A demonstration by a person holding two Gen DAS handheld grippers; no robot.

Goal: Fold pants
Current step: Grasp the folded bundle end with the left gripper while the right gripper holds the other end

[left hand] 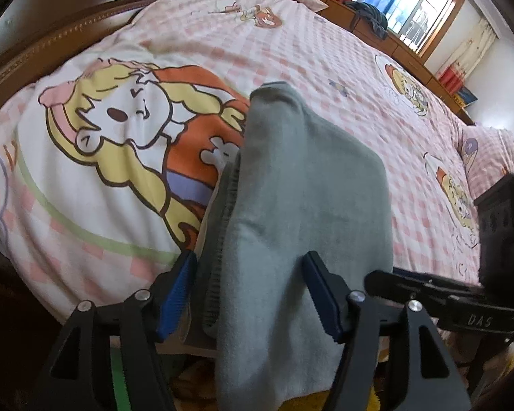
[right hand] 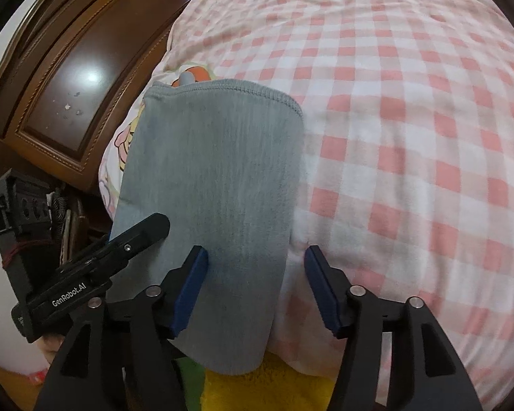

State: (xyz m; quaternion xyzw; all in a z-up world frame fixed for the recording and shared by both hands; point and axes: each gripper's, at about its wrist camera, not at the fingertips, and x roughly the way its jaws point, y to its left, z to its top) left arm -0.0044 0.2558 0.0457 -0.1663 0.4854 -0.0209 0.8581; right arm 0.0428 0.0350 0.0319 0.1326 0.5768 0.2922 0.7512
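The grey pants (left hand: pixel 308 188) lie folded lengthwise on the bed, and their near end hangs over the bed's edge. My left gripper (left hand: pixel 250 263) is open, its blue pads either side of the cloth by the ribbed waistband (left hand: pixel 219 239). In the right wrist view the pants leg (right hand: pixel 216 178) ends in a stitched hem (right hand: pixel 240 87) at the far end. My right gripper (right hand: pixel 257 253) is open too: the left pad lies against the cloth, and the right pad stands apart over the bedcover. Each view shows the other gripper's body at its side.
The pink-checked bedcover (right hand: pixel 411 137) carries a large cartoon print (left hand: pixel 120 120). A dark wooden bed board (right hand: pixel 78 85) rises at the left. A wooden dresser (left hand: pixel 394 44) and a window (left hand: pixel 418 7) stand beyond the bed. Something yellow and fuzzy (right hand: pixel 274 390) lies below the bed's edge.
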